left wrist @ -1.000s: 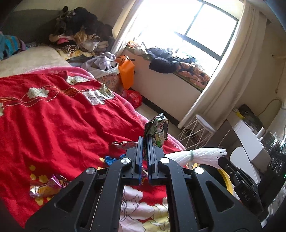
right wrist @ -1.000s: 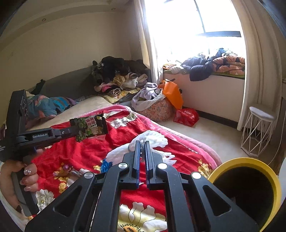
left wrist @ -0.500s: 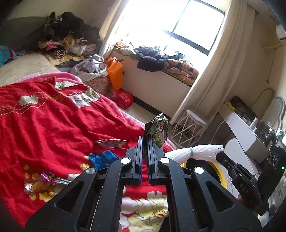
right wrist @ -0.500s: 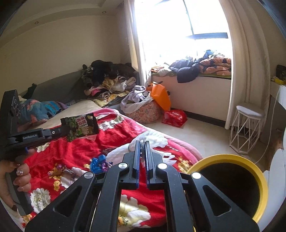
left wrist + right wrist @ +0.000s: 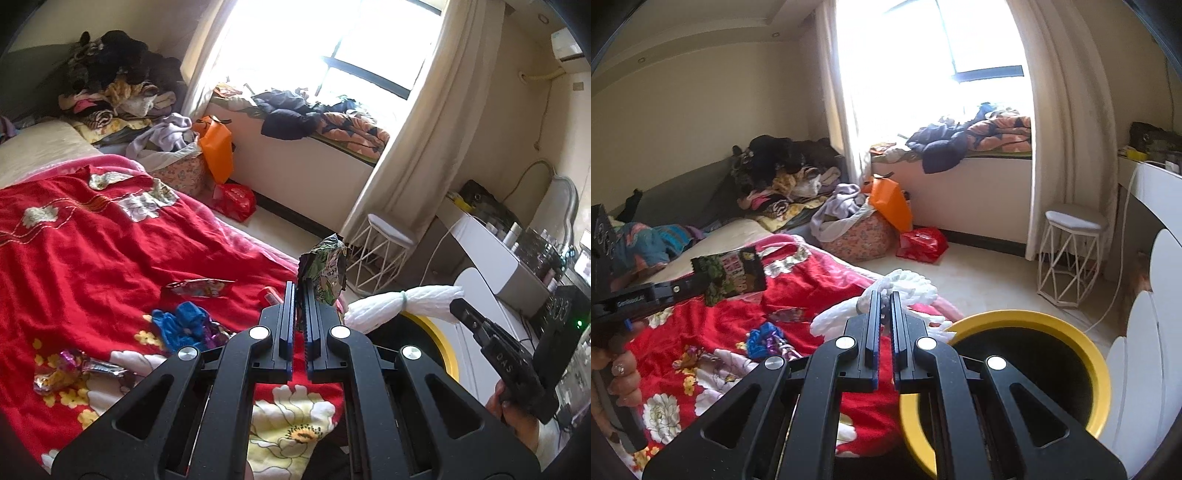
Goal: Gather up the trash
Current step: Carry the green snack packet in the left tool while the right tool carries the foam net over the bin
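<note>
- A crumpled green snack wrapper [image 5: 327, 271] with printed cartoon figures stands pinched upright in the left tool [image 5: 300, 295], its jaws closed on the wrapper's lower edge, above the near edge of the red bed cover [image 5: 92, 251].
- The right tool [image 5: 883, 306] is clamped shut on a bundle of white netted plastic [image 5: 905, 286], held just left of the yellow-rimmed bin [image 5: 1015, 317].
- More trash lies on the bed: a blue wrapper [image 5: 181, 323], a flat foil packet [image 5: 197, 288] and a shiny purple wrapper [image 5: 61, 371].
</note>
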{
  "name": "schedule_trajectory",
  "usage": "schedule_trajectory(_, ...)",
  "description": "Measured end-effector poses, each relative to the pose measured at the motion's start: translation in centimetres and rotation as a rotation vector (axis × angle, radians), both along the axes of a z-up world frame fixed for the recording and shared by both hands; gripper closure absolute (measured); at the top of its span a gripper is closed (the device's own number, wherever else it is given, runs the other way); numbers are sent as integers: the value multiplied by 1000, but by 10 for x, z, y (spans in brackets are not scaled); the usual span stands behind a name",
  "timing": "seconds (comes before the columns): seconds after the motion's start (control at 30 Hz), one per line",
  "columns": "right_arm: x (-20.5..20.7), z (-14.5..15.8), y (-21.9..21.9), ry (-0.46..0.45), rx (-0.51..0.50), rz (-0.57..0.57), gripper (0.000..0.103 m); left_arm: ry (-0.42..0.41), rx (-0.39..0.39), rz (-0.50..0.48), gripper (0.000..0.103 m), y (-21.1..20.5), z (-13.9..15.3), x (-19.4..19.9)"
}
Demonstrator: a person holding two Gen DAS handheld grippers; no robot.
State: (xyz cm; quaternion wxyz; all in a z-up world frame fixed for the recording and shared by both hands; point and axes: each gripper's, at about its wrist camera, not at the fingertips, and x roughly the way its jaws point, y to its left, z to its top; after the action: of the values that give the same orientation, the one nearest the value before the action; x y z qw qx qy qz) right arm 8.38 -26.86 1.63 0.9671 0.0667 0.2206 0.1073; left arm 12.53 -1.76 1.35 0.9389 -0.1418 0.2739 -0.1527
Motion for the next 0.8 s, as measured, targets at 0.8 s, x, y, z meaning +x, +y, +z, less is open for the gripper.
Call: schedule_trajectory(0.8,1,-14,-59,31,-4,-201,98,-1,61,-148,101,-67,-8,-2)
